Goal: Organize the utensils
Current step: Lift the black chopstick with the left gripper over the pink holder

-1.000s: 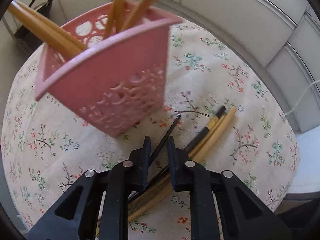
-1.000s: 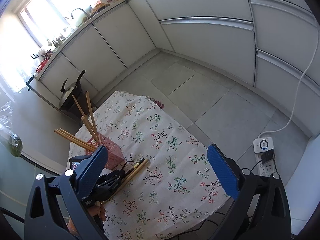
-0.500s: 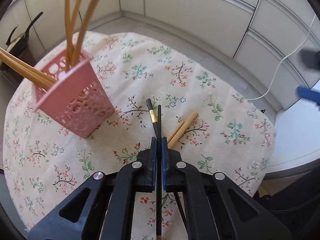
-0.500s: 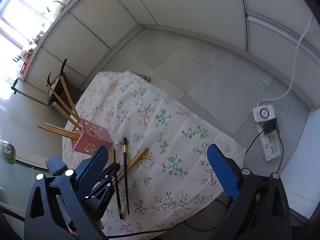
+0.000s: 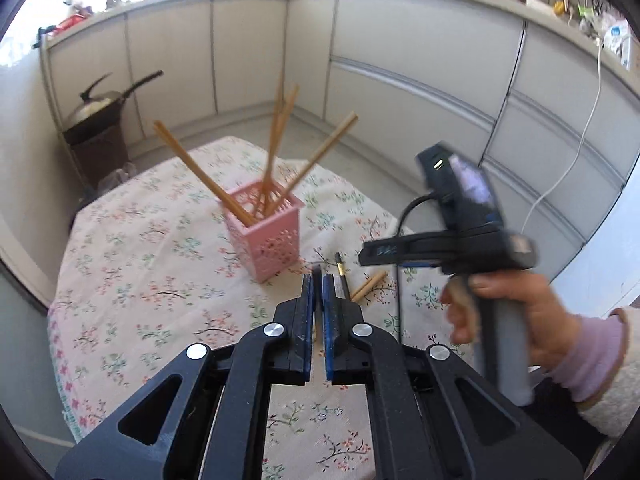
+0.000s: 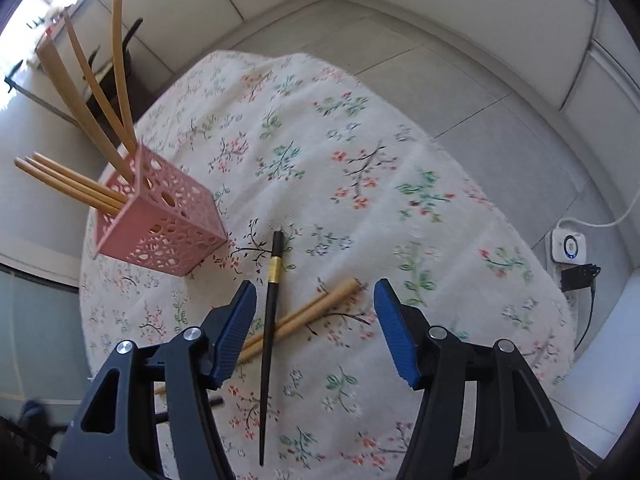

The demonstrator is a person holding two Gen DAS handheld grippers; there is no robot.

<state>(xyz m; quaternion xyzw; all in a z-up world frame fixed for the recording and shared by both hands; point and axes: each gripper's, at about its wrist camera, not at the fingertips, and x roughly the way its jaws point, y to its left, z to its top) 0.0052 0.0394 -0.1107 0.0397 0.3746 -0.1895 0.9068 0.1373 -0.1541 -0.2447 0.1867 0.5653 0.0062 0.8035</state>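
Observation:
My left gripper (image 5: 317,280) is shut on a thin black chopstick (image 5: 316,269), held above the table; only its dark tip shows past the pads. A pink lattice basket (image 5: 272,240) (image 6: 160,232) stands on the floral cloth with several bamboo chopsticks (image 5: 276,152) leaning out of it. My right gripper (image 6: 316,292), held in a hand (image 5: 504,304), hovers close over a second black chopstick with a gold band (image 6: 273,300) and a bamboo pair (image 6: 316,310) lying crossed on the cloth. Its jaws are closing, and the pads touch nothing.
The round table (image 6: 400,152) drops off to a tiled floor at right and at the back. A power strip (image 6: 568,248) with a white cable lies on the floor. A pan on a dark stand (image 5: 104,120) sits beyond the table's far left, in front of the cabinets.
My left gripper closed on the black chopstick and lifted it up and back from the basket. The right gripper dropped down over the remaining chopsticks, and its jaws narrowed.

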